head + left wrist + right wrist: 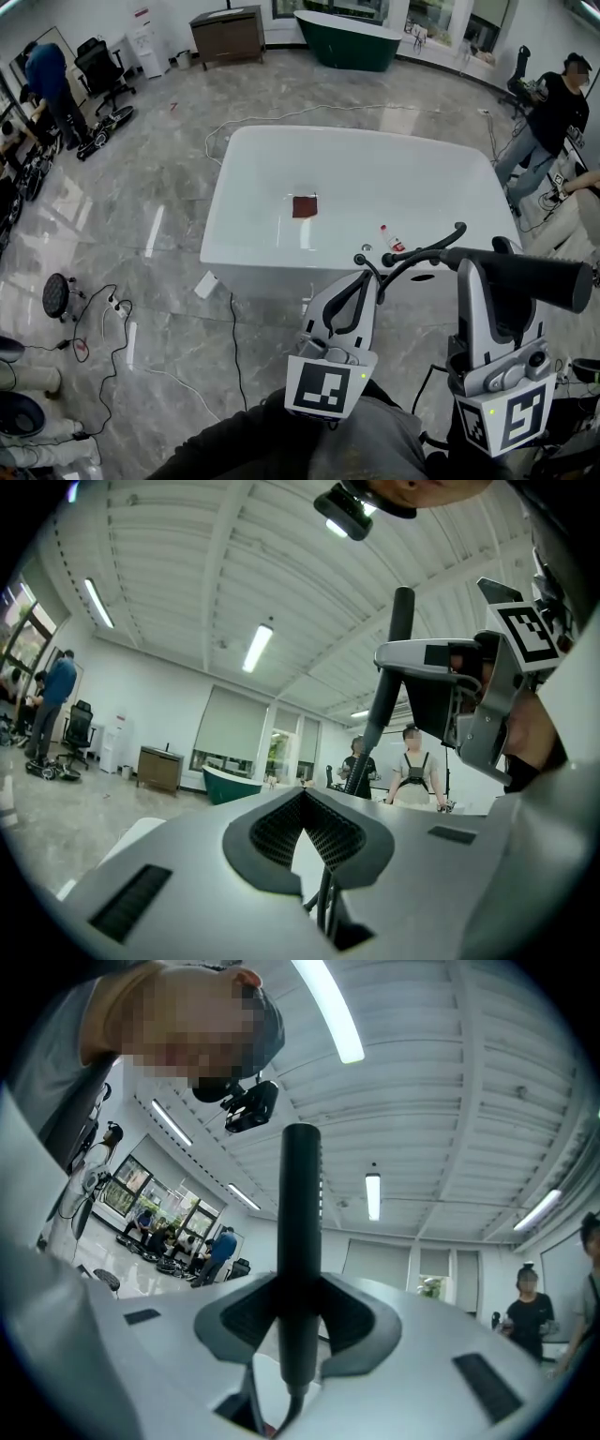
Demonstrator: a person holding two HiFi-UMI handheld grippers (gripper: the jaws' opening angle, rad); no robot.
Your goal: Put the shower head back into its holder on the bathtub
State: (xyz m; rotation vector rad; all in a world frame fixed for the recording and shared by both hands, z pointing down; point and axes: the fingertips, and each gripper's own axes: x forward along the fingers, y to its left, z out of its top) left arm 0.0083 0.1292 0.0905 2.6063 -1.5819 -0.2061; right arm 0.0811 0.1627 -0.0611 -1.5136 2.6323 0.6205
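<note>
Shower head (525, 278) is not in its holder yet. It's in the air over the near right corner of the bathtub (246, 255), lying roughly level.

Right gripper (473, 270) is clamped on its black handle. In the right gripper view the handle (300, 1241) stands straight up between the two pads, gripped firmly.

Hose (412, 251) arcs left from the head toward the left gripper (366, 281). In the left gripper view the jaws are drawn in narrow, tips nearly meeting, with the thin hose (323, 907) running through the gap. It looks like that gripper is pinching the hose to control slack.

I can't pick the holder out for sure. The dark oval opening (422, 277) on the near rim, just under the hose, is my best guess.

Also there: a small bottle (389, 238) on the rim next to it and a brown square (305, 206) on the tub floor.

Status, my read: pickup is done and the carry is mostly done. What's left is to line the handle up with the opening, lower it in, then release both grippers.
</note>
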